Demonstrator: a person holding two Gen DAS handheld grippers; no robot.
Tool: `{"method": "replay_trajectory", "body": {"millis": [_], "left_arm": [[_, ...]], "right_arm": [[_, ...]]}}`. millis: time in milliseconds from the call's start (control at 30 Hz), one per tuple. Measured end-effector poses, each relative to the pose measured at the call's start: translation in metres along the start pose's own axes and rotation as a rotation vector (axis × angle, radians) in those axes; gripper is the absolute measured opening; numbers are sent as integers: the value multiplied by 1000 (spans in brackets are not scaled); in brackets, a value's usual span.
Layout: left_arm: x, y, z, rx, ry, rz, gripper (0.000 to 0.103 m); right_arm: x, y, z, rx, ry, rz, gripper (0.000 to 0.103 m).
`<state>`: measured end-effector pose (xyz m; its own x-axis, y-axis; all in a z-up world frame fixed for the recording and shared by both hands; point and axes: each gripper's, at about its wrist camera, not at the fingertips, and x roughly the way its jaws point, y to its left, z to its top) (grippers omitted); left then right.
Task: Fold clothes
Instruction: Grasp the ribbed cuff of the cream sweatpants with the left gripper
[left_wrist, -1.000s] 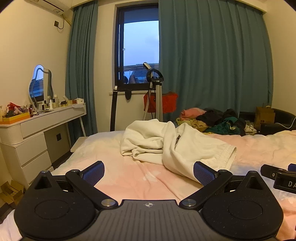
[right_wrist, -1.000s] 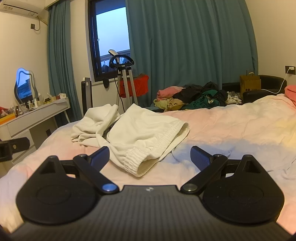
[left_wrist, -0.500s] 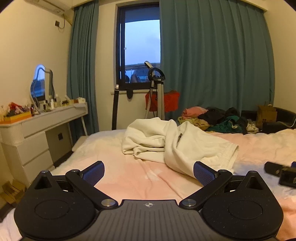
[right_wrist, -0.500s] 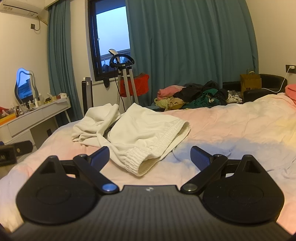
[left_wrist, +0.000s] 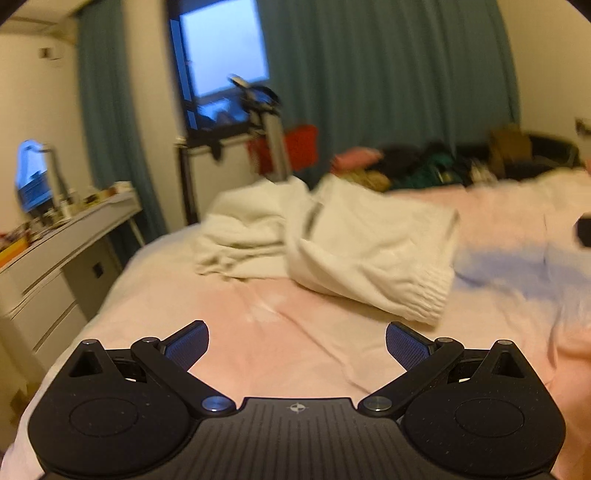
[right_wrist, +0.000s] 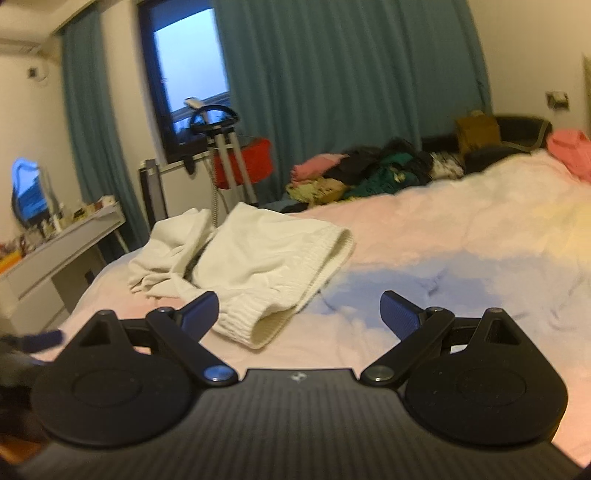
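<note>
Left gripper (left_wrist: 297, 345) poised over the bed, fingers spread wide with nothing between them

A crumpled white garment (left_wrist: 332, 247) lies on the pink bedsheet (left_wrist: 295, 354) ahead of the blue finger pads (left_wrist: 186, 345), its ribbed hem nearest the right pad, not touching. Behind it a heap of mixed clothes (left_wrist: 402, 170) sits against teal curtains (left_wrist: 388, 74). A white dresser (left_wrist: 55, 258) stands at the left under a mirror (left_wrist: 31, 177); the whole view is blurred
</note>
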<state>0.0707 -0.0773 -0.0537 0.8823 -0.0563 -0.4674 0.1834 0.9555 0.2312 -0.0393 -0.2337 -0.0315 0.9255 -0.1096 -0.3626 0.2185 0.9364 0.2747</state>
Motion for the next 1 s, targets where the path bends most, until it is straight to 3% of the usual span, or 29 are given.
{"method": "replay_trajectory", "body": {"millis": [300,400,500,600,633,667,733,1000], "left_arm": [[74,-97,15,238,14,-30,102],[93,-128,10,304,-12,31,101],[117,-139,11,303,-25,120,92],[133,-128,16,219,6,101,70],[133,-120,19,180,8,55,56],[130,-111,23,147,0,14,52],[121,-92,31,94,-34,-36,35],[69,16,64,-85,-146,-70,18]], "right_arm": [[16,-50,-1,165,45,-47,95],[26,-58,-4,186,58,-57,95],[42,-64,-8,194,87,-63,95],[56,-70,-9,201,104,-67,95],[61,-72,-9,203,109,-69,95],[64,-74,-9,206,108,-70,95],[68,-77,-9,218,98,-74,95],[67,-67,-6,175,23,-59,95]]}}
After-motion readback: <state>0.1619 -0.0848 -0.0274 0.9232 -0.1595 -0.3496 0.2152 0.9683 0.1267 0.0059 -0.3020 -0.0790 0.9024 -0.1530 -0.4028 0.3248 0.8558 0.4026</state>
